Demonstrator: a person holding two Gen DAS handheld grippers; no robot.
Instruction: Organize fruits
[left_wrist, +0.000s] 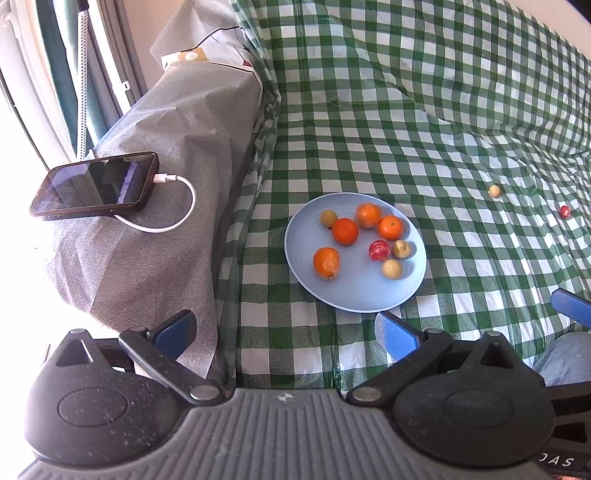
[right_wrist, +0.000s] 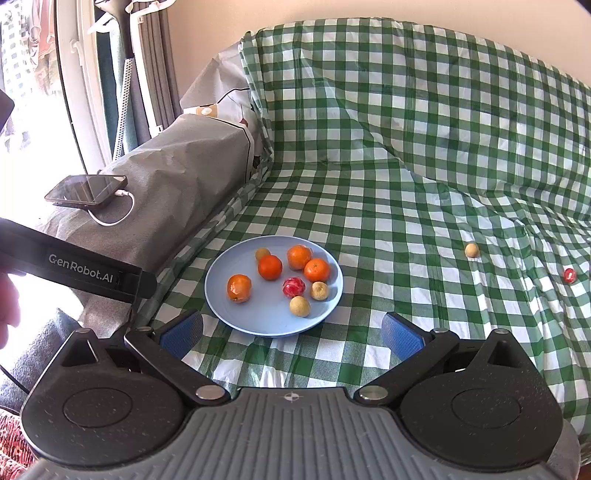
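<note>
Both your grippers, left gripper (left_wrist: 286, 332) and right gripper (right_wrist: 291, 330), jaws open, empty. Stray tan fruit (right_wrist: 471, 250) far right of plate (right_wrist: 221, 295): small, light, rolls; pinch across middle, gently.

Home living rm: sofa under green-check cover (right_wrist: 406, 147), phone (right_wrist: 86, 190) charging on armrest left of tongs, curtained window (right_wrist: 122, 74) beyond.

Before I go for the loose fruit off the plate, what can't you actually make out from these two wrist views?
- Small red fruit on the green checked cloth: too small to identify in both views.
- Small tan round fruit: kind unclear, same reason.
- Undersides of fruit on the light blue plate: hidden.
- Dark phone's screen: glare, both views.
</note>
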